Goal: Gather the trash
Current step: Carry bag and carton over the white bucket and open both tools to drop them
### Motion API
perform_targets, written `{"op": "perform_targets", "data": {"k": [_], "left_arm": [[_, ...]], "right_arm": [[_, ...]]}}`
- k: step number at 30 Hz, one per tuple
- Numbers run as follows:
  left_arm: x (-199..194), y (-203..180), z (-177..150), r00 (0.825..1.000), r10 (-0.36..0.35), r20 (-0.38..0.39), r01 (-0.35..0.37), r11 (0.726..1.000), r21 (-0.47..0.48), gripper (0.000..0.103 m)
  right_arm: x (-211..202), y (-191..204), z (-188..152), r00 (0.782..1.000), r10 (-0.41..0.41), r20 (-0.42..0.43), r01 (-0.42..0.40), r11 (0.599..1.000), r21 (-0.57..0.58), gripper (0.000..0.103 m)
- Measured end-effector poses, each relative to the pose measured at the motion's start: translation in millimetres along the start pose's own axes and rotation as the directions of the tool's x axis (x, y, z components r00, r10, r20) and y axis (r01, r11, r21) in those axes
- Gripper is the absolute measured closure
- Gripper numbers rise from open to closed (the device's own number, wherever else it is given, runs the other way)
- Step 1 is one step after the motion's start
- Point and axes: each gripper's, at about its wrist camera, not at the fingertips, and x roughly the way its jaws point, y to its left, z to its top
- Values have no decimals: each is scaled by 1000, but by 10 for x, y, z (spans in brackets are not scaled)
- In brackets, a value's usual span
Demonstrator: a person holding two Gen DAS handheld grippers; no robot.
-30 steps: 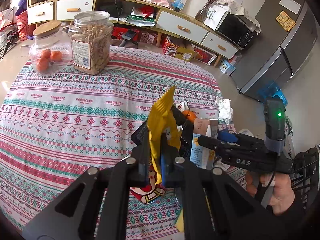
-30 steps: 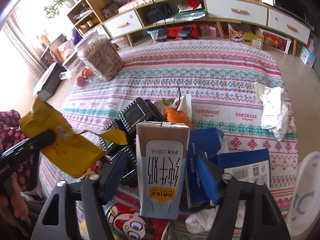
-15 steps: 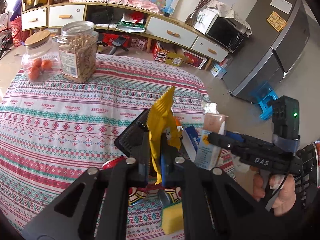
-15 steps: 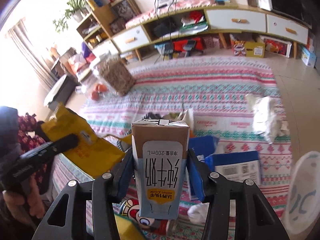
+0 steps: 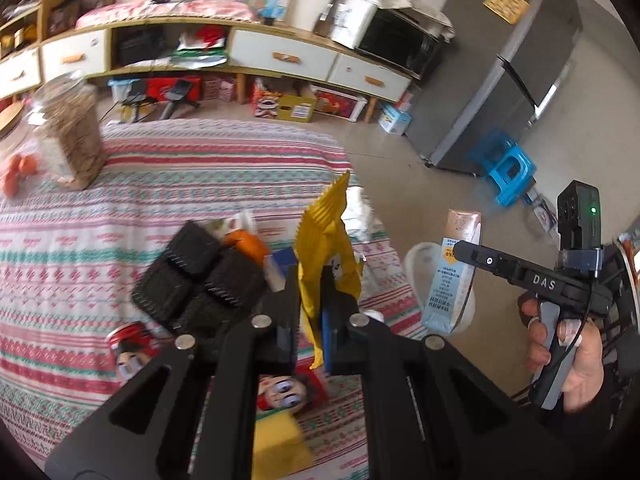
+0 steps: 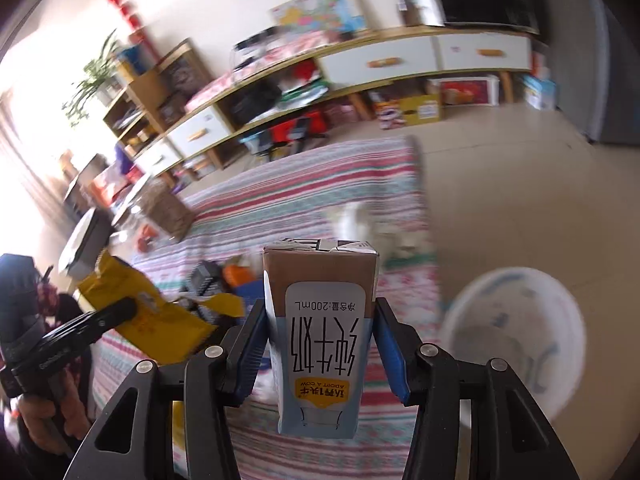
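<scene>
Table (image 5: 168,184) on the left, white bin (image 6: 516,332) on the floor to its right. My right gripper (image 6: 320,344) pinches the milk carton (image 6: 320,336), my left gripper (image 5: 314,312) pinches the yellow wrapper (image 5: 324,240). I should keep both squeezes firm, centre each over the bin, then let go.

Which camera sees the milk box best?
The right wrist view: the brown-and-blue milk carton fills the middle, printed front facing, clamped in the right gripper. The left wrist view shows the carton only small and side-on at the right.

Patterned tablecloth (image 5: 200,184) carries black trays (image 5: 200,280) and a jar (image 5: 68,136).
</scene>
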Motion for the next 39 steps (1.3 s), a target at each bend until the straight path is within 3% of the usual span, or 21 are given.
{"op": "perform_targets", "data": {"k": [11, 18, 24, 33, 36, 38, 39], "left_arm": [[593, -885, 49, 994, -79, -76, 89, 987, 137, 93], [1137, -1349, 4, 983, -115, -144, 142, 972, 189, 93], [1490, -1621, -41, 978, -122, -169, 157, 965, 208, 93], [1662, -1712, -59, 983, -93, -161, 131, 960, 246, 91], [1614, -1737, -94, 984, -87, -154, 125, 959, 255, 66], [1531, -1735, -109, 987, -86, -137, 120, 958, 261, 38], [1519, -1720, -100, 988, -85, -130, 117, 957, 265, 34]], "right_arm": [[-240, -1006, -135, 984, -180, -12, 180, 974, 136, 50], [-260, -1429, -257, 971, -236, -40, 239, 951, 194, 50], [-278, -1660, -326, 966, -253, -60, 260, 939, 224, 50], [-350, -1698, -324, 965, -257, -46, 260, 935, 241, 50], [-328, -1680, -327, 962, -267, -51, 271, 934, 234, 50], [-315, -1675, -323, 960, -274, -56, 280, 931, 234, 50], [-316, -1679, -321, 959, -277, -58, 282, 930, 237, 50]]}}
